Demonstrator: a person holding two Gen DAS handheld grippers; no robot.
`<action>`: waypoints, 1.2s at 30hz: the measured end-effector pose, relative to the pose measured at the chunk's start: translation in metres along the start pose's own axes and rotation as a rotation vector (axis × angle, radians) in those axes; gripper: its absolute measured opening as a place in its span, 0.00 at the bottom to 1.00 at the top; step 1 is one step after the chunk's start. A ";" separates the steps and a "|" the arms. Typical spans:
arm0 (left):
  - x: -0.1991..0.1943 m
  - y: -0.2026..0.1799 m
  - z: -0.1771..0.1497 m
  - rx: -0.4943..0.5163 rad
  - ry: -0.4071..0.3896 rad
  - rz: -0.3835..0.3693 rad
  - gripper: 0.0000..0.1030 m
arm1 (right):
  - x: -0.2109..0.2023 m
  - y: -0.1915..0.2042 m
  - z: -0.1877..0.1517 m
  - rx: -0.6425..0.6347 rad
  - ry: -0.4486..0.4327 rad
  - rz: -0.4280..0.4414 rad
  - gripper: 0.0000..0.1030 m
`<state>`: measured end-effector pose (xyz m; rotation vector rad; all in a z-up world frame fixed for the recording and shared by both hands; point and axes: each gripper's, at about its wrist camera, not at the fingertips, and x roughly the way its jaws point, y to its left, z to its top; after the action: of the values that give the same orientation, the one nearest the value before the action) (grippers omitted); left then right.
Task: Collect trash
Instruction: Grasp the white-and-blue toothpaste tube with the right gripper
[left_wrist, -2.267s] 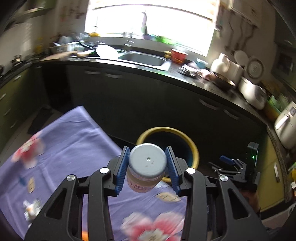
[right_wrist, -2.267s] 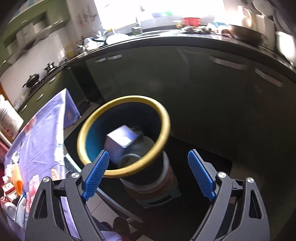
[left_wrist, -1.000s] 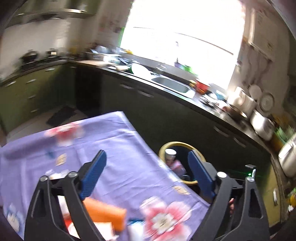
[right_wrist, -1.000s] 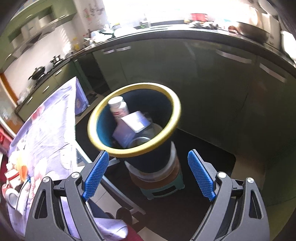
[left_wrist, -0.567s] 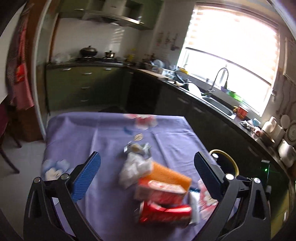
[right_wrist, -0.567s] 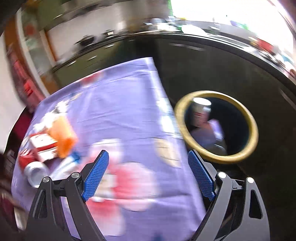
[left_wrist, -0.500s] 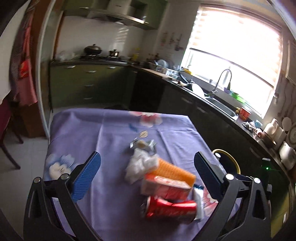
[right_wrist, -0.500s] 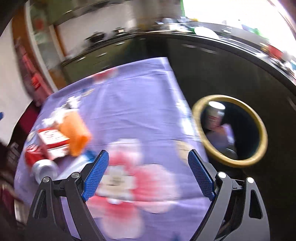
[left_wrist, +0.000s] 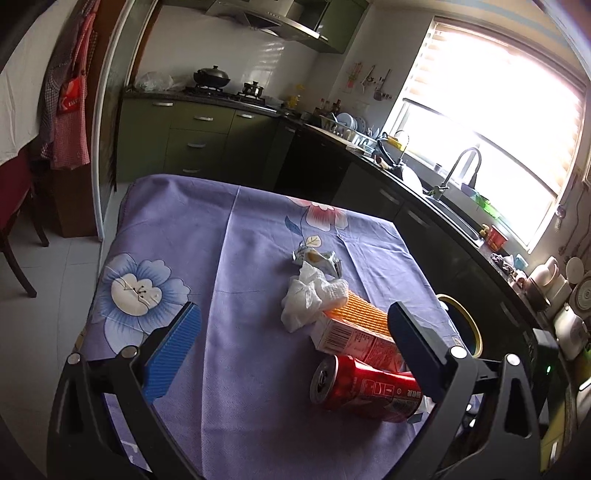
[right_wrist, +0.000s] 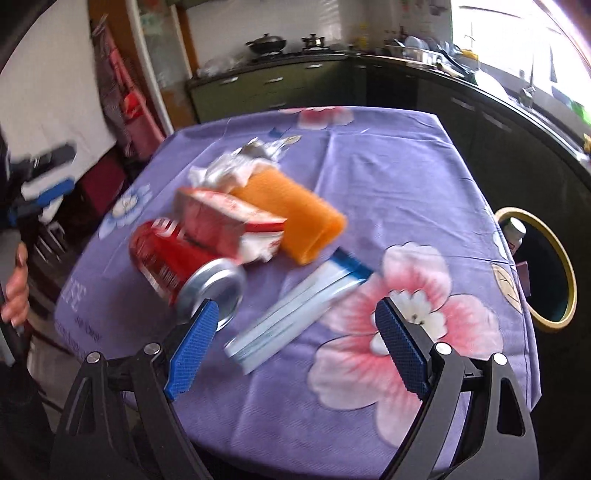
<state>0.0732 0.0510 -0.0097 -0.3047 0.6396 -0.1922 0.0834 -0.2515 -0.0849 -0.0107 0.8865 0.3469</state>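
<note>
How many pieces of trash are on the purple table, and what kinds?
Red soda can: 1
Red and white carton: 1
Orange sponge: 1
Crumpled white tissue: 1
Silver wrapper: 1
Blue and white flat packet: 1
Total: 6

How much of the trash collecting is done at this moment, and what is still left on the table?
Done: a white-capped bottle and a box already sit in the yellow-rimmed bin. In hand: nothing; the left tongs and right tongs are both open and empty above the table. Left: the red can, carton, orange sponge, crumpled tissue, foil wrapper and blue-white packet.
</note>
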 end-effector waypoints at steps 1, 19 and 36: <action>0.000 0.002 -0.001 0.000 0.000 -0.006 0.93 | 0.001 0.004 -0.002 -0.012 0.002 -0.017 0.84; 0.000 0.003 -0.006 0.002 0.007 -0.036 0.93 | 0.005 -0.044 -0.019 0.061 0.007 -0.231 0.83; 0.010 -0.016 -0.005 0.038 0.042 -0.036 0.93 | 0.045 -0.052 -0.005 0.053 0.042 -0.136 0.57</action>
<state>0.0765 0.0324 -0.0138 -0.2763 0.6720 -0.2452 0.1212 -0.2878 -0.1292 -0.0296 0.9306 0.1970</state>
